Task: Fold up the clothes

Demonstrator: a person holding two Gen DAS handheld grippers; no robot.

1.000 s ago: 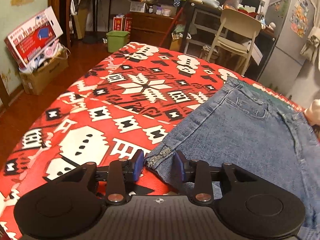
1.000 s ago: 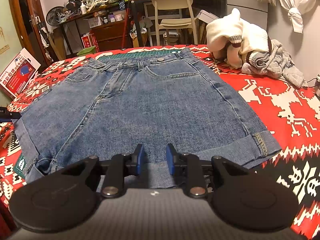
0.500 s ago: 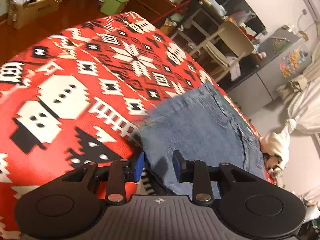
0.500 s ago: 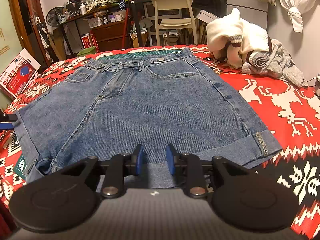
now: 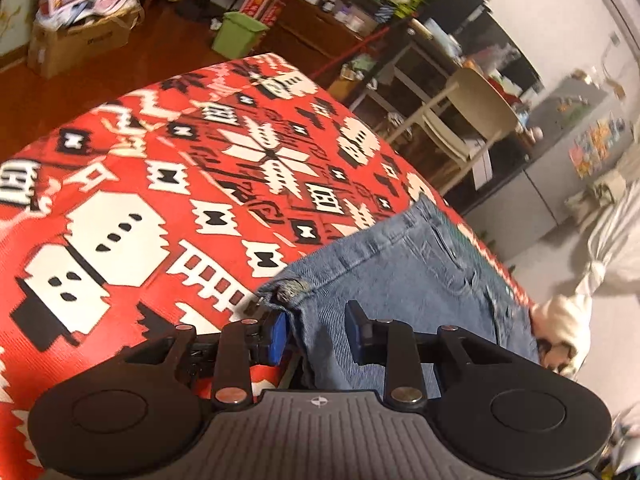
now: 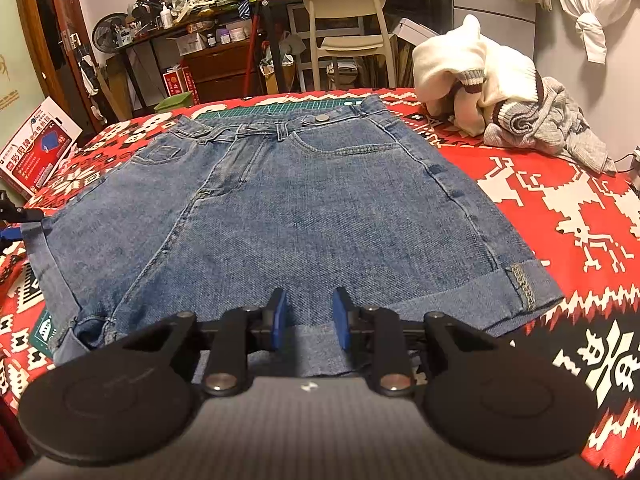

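Blue denim shorts lie flat on the red patterned tablecloth, waistband at the far side and leg hems toward me. My right gripper is open, low over the middle of the near hem, with denim below and between its blue pads. My left gripper is open at the left leg's outer hem corner, and the denim edge runs in between its fingers. The view is tilted. In the right wrist view the left gripper's fingertips show at the far left edge, by the rolled cuff.
A heap of cream and grey sweaters sits at the table's far right. A green cutting mat peeks out behind the waistband. Beyond the table stand a cream chair, cluttered shelves and a boxed item. The cloth left of the shorts is bare.
My left gripper has tilted and pushed in on the left leg's hem corner, so the denim edge now lies deeper between its fingers. The right gripper has stayed put.
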